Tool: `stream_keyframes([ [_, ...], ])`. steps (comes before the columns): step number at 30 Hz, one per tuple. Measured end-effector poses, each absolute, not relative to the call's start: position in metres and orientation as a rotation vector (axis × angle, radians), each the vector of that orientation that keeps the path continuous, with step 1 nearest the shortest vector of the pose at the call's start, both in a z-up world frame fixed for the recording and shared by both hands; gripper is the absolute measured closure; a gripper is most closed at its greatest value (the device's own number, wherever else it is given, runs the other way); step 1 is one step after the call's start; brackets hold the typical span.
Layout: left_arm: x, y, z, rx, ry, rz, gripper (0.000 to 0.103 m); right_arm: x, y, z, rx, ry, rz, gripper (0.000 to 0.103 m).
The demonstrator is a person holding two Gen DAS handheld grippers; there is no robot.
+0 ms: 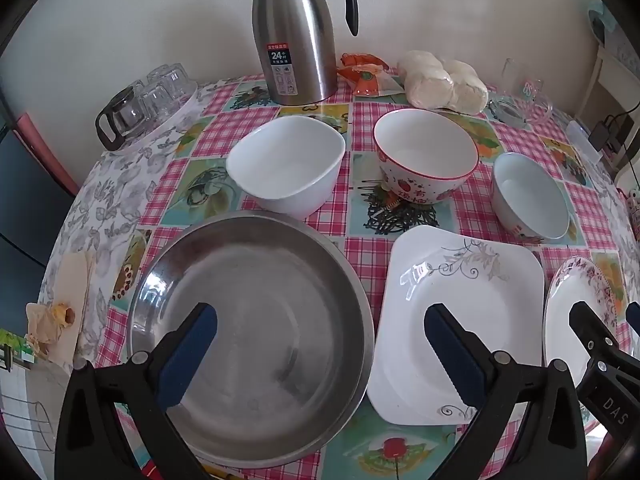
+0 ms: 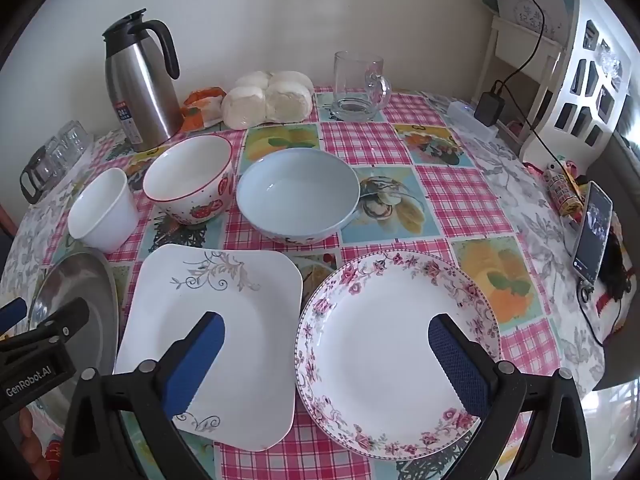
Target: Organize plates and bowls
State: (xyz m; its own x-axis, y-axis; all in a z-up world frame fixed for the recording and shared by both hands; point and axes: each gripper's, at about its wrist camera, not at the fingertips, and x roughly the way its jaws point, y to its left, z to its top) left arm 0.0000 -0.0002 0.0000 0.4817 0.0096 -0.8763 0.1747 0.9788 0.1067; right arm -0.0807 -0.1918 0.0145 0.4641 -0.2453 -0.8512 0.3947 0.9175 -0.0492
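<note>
While both claws gape empty, square plate (image 2: pixel 224 320) nearly touches floral plate (image 2: pixel 396 356).

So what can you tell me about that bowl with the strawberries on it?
The strawberry bowl is a deep round bowl, ceramic by its look, white inside with a thin red rim and red strawberries and small dots on its outer wall. It stands upright and empty on the checked tablecloth, between the plain white bowl and the pale blue bowl. Neither tool touches it.
</note>
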Motion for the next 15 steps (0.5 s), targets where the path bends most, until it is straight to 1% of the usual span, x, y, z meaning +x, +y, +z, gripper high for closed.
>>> stream_keyframes([
  [15,0.0,-0.001,-0.001,0.209,1.071,-0.103,0.0,-0.085,-0.2,0.009,0.159,1.031,-0.4,0.0],
])
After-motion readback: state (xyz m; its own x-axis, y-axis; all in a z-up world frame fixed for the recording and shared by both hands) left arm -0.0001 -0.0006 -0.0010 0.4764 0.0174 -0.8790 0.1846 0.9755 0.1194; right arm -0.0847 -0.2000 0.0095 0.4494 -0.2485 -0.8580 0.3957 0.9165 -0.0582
